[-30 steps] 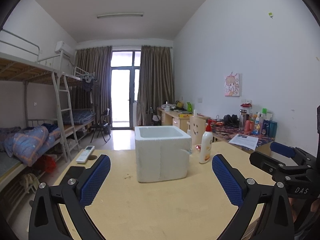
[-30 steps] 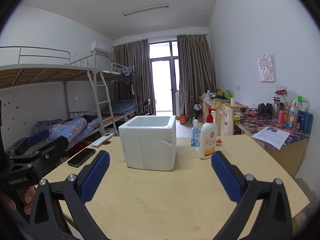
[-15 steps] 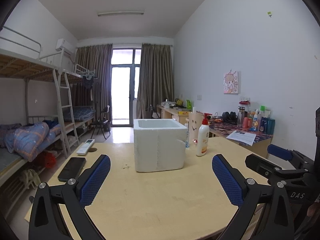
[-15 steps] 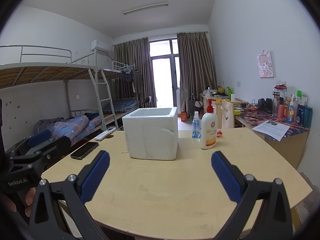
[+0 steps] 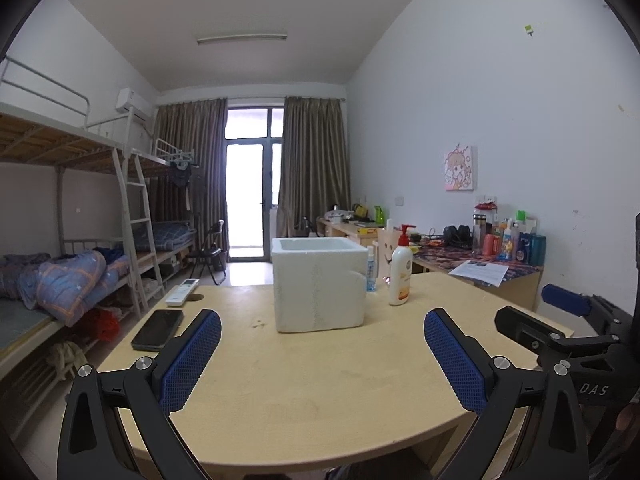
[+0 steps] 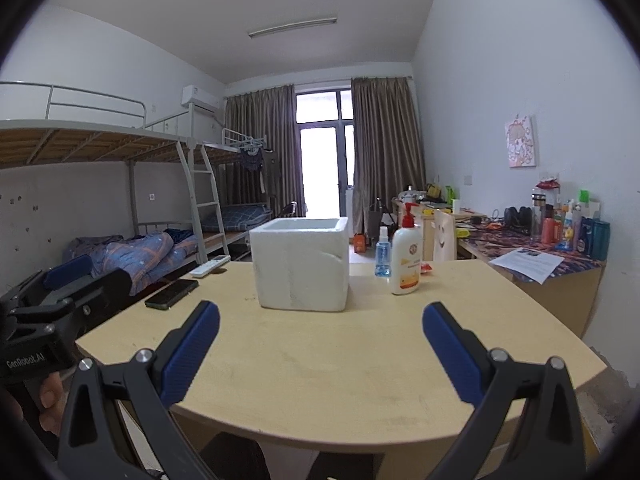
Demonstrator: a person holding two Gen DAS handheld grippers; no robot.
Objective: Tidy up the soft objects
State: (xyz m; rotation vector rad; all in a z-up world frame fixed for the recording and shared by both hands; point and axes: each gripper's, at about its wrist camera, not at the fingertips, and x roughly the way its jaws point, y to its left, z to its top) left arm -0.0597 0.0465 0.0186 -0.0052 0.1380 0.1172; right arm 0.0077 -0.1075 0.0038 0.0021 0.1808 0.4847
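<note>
Left tool [image 5: 322, 344] and right tool [image 6: 320, 340] both spread wide, holding nothing, raised over the near edge of the wooden desk [image 5: 320, 392]. White foam box [image 5: 319, 283] upright mid-desk, open on top, contents hidden. Lotion pump bottle [image 5: 401, 273] and small blue spray bottle [image 6: 382, 257] just right of it; black phone [image 5: 157, 329] and white remote [image 5: 183, 291] lying to its left.

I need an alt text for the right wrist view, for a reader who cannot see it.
An open right gripper, holding nothing, hovers over a wooden table facing a white foam box. A lotion bottle and small spray bottle stand to the right of the box, a phone to its left.
</note>
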